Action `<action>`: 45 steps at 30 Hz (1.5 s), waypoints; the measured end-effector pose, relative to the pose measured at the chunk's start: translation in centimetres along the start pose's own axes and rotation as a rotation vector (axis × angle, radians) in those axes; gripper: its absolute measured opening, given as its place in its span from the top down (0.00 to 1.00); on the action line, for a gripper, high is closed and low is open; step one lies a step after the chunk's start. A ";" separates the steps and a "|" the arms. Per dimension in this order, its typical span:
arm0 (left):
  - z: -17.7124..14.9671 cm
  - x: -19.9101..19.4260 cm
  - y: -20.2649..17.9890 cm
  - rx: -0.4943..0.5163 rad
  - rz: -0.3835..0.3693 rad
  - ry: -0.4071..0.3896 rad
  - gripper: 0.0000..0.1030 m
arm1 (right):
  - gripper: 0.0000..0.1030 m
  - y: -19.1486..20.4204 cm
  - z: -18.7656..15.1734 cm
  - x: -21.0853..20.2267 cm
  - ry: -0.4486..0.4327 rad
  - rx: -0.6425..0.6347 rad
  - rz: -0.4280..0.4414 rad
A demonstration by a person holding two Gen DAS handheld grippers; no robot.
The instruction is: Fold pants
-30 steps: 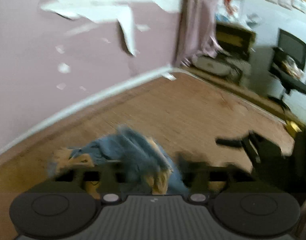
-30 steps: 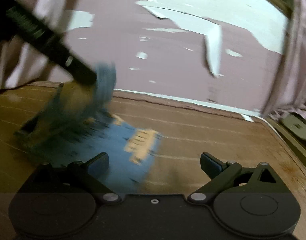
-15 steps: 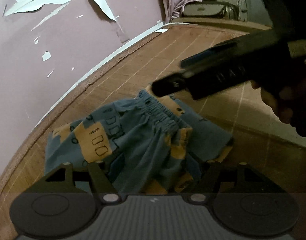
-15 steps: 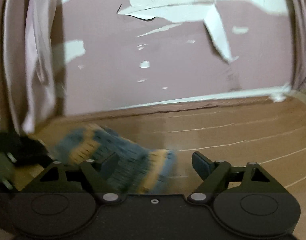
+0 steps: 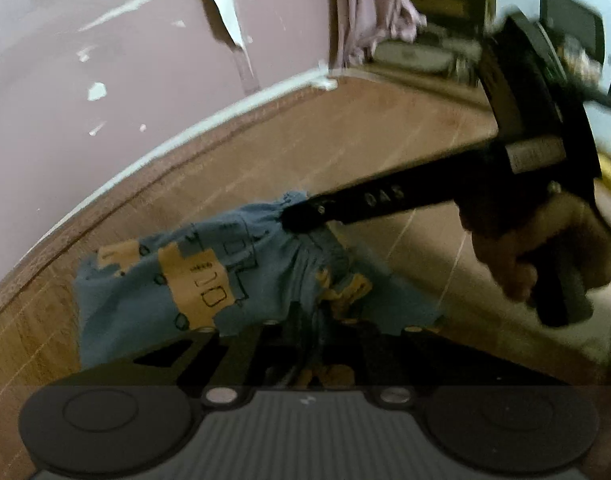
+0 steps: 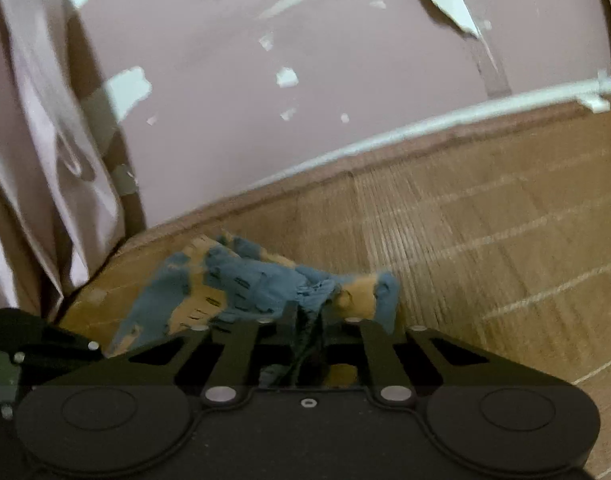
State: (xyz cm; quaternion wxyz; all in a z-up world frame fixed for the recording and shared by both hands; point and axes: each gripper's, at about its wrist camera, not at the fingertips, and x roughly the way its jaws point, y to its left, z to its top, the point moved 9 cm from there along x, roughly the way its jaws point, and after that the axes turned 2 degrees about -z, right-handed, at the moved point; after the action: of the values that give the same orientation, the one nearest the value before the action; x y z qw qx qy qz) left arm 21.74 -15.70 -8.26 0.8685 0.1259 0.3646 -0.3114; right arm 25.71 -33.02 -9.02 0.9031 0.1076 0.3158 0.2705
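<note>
The jaws of the black left gripper (image 5: 311, 320), just closed, are clamped on bunched cloth of the soft blue-and-tan printed pants (image 5: 209, 276). The right gripper (image 6: 307, 316), likewise just closed, pinches the gathered waistband. The pants are spread on the wood-grain table (image 6: 485, 220).

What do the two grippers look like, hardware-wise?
Both are matte black. The left gripper has linkage fingers on silver pivot pins, two round discs and a ribbed grey body. The right gripper matches but has a smooth black body; from the left wrist view its finger bears pale lettering.
</note>
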 end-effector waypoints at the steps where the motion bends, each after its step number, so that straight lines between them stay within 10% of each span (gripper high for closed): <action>1: 0.4 -0.8 -0.1 -0.008 -0.012 -0.024 0.93 | 0.90 0.3 0.5 -0.9 -0.015 -0.009 -0.002; 11: -2.4 0.9 -3.4 0.069 -0.090 0.048 0.81 | 0.76 -0.4 -3.4 -2.0 0.085 -0.146 -0.209; 14: -2.1 -1.1 -2.4 -0.053 -0.183 0.000 0.35 | 0.61 -0.1 -3.9 -3.5 0.040 -0.207 -0.277; 16: -1.5 -3.3 -1.1 -0.136 -0.196 -0.091 0.32 | 0.42 0.4 -3.8 -4.8 0.005 -0.247 -0.341; 21: -0.8 -5.9 5.0 -0.276 0.116 -0.230 0.29 | 0.24 2.1 -3.6 -6.5 -0.078 -0.186 -0.408; 27: -6.3 -3.0 9.5 -0.388 0.305 0.011 0.34 | 0.19 3.5 -7.6 -4.9 0.015 -0.295 -0.533; 38: -11.1 -6.6 9.2 -0.449 0.193 0.030 0.26 | 0.12 4.3 -10.4 -7.9 0.107 -0.302 -0.565; 45: -5.1 -7.1 10.9 -0.329 0.262 -0.112 0.11 | 0.01 6.9 -3.3 -6.7 -0.098 -0.460 -0.553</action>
State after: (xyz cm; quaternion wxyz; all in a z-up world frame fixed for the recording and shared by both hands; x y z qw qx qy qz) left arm 21.97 -1.84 -6.88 0.9292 0.0114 0.3423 -0.1389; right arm 16.33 -30.89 -5.68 0.9567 -0.1752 0.2203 0.0743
